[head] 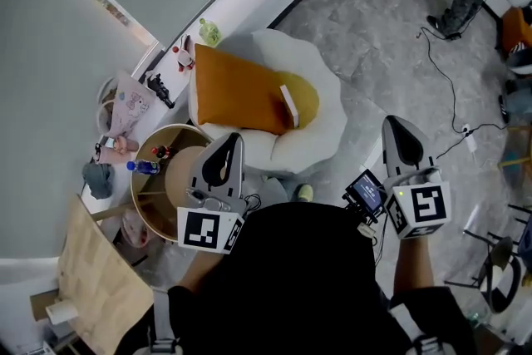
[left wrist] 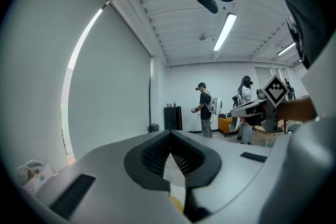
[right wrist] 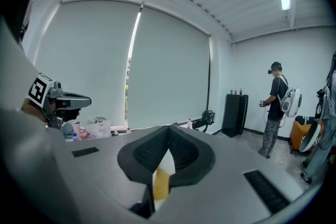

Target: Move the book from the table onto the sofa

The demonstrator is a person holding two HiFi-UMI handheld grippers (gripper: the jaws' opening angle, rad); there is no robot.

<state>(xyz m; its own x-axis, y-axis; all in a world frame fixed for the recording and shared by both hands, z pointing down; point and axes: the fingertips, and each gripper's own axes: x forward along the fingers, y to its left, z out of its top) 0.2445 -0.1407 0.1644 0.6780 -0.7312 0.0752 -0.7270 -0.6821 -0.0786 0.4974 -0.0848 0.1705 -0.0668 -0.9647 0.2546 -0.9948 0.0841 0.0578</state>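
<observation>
the book (head: 288, 106) is off the round table (head: 176, 169) and lies on the sofa (head: 328, 125), propped against the orange cushion (head: 237, 91). by that lie, the move looks done. its long axis runs away from you, tilted a little to the right at the near end, with one narrow end towards you.

your left gripper (head: 232, 139) and right gripper (head: 397, 123) are both held up close to your body, and the book sits ahead of them, between the two in the head view. the left one is the nearer of the pair. it hangs over the sofa's near edge beside the table, while the right is out over the bare floor.

each gripper's own view shows its jaws together with nothing caught in them, left (left wrist: 170, 136) and right (right wrist: 168, 139) alike. both look across the room, not at the book. if you want to straighten it, you'd need to tip the left gripper down and reach along that long axis.
</observation>
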